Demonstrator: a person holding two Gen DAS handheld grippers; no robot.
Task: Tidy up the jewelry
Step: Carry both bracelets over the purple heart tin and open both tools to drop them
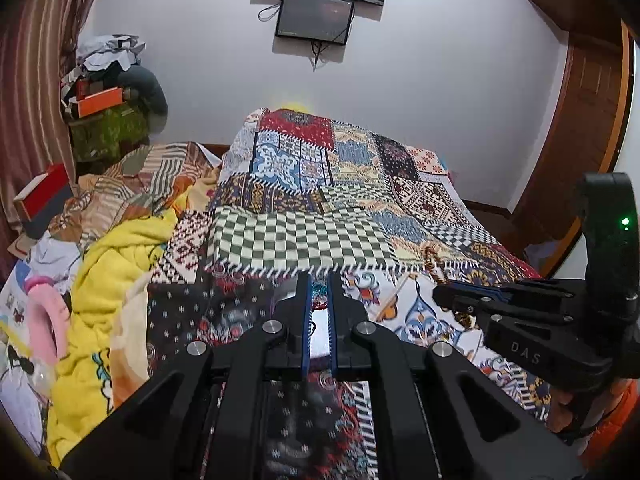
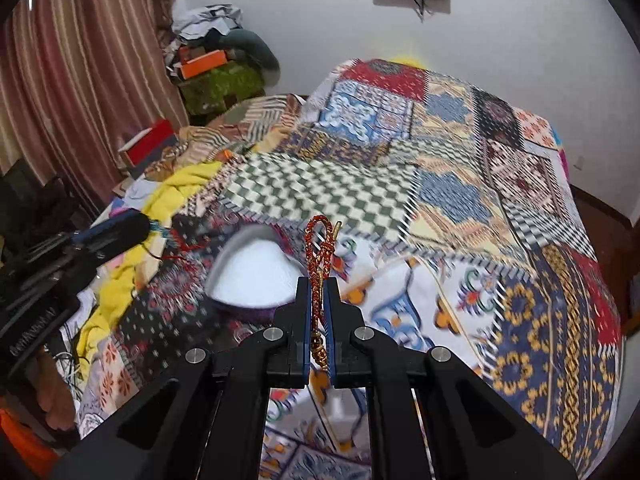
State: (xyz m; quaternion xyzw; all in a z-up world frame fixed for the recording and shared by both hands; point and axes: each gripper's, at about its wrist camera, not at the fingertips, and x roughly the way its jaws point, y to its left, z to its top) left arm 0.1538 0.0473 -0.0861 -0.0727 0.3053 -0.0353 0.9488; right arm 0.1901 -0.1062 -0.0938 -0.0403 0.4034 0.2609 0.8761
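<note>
- Between the blue pads of the right gripper (image 2: 319, 292), a red-and-gold braided cord bracelet (image 2: 319, 256) is standing upright, its loop and a small gold end poking out above the fingertips; the fingers are clenching it tightly.
- Just left of that gripper, a heart-shaped box (image 2: 250, 276) with a white lining is sitting open on the patchwork bedspread (image 2: 460, 200), blurred.
- The left gripper (image 1: 319, 292) is pinching a teal beaded piece with red thread (image 2: 162, 236), fingers nearly closed around it, hovering over the bedspread well left of the box.
- A yellow blanket (image 1: 116, 264) is lying bunched along the bed's left side.
- Striped curtains (image 2: 72, 92) are hanging beyond, beside a pile of boxes (image 2: 208, 64).
</note>
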